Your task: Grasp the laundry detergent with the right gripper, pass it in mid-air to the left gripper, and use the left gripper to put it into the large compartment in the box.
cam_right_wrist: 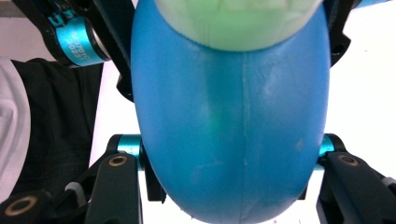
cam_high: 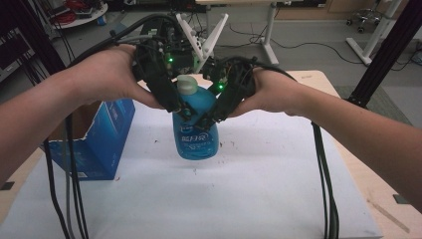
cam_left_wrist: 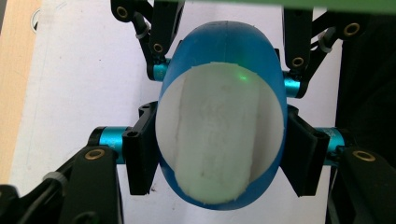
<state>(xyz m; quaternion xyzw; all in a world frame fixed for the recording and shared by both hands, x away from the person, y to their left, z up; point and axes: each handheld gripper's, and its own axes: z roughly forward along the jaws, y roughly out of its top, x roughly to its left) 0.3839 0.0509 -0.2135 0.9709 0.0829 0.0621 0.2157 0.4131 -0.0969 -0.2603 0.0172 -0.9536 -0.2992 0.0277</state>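
Observation:
A blue detergent bottle [cam_high: 196, 139] with a pale green-white cap [cam_high: 187, 84] stands upright on the white sheet at the middle of the table. My left gripper [cam_high: 180, 109] comes down from the left and my right gripper [cam_high: 209, 118] from the right, both at the bottle's shoulder. In the left gripper view the bottle [cam_left_wrist: 219, 51] sits between the jaws with both pads against its sides. The right gripper view has the bottle's blue body [cam_right_wrist: 233, 140] wedged between that gripper's jaws. Both grippers are shut on the bottle.
An open blue cardboard box [cam_high: 107, 144] stands at the table's left edge, close to my left forearm. The white sheet [cam_high: 249, 199] covers most of the wooden table [cam_high: 383, 199]. Black cables [cam_high: 323, 169] trail off both grippers toward the front.

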